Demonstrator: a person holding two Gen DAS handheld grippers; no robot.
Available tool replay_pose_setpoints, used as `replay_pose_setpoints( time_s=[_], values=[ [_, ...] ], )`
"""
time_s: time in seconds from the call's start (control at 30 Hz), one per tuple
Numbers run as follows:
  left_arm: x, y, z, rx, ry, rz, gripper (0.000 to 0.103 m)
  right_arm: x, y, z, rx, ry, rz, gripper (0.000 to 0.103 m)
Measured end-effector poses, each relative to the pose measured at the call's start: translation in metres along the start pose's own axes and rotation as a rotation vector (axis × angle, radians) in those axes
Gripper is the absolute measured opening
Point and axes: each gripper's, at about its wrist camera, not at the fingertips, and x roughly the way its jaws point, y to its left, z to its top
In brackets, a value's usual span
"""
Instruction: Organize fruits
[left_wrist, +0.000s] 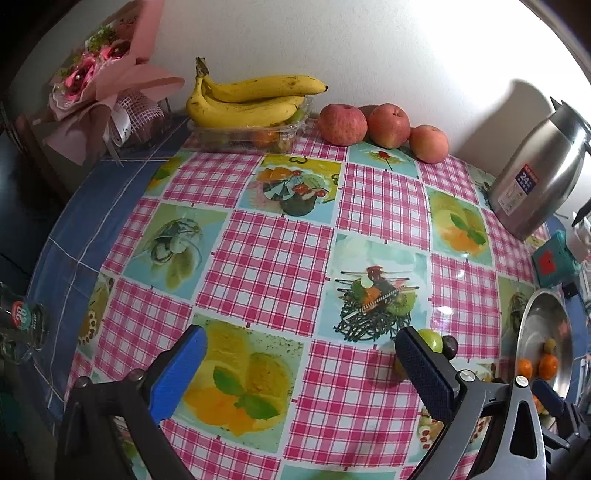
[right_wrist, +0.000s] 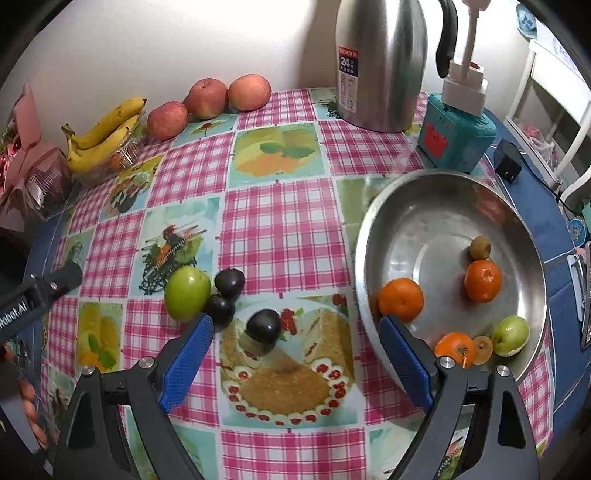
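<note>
Plums lie loose on the checked tablecloth (right_wrist: 280, 236), three dark ones: one plum (right_wrist: 263, 326) sits between the spread fingers of the right gripper (right_wrist: 295, 354), two others touch a green apple (right_wrist: 187, 292) just beside. The metal bowl (right_wrist: 424, 206) at the right already holds oranges and small green fruits. The left gripper (left_wrist: 301, 373) is also spread wide and holds nothing. I think the plum is light, smooth and a little slippery, with soft skin, so it should be taken gently across its widest middle, not pressed hard.
</note>
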Motion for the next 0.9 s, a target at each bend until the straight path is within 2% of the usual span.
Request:
replay_pose_setpoints(
  time_s=[0.27,0.47,0.9],
  values=[
    [0.005,-0.008,0.004,0.002,0.004,0.016,0.103,0.01,0.016,0.013,0.002,0.024,0.035,0.092],
    [0.007,-0.016,0.009,0.008,-0.002,0.0,0.103,0.018,0.018,0.019,0.006,0.044,0.045,0.092],
    [0.034,-0.014,0.0,-0.053,0.086,-0.018,0.103,0.033,0.019,0.015,-0.028,0.096,0.058,0.092]
  ],
)
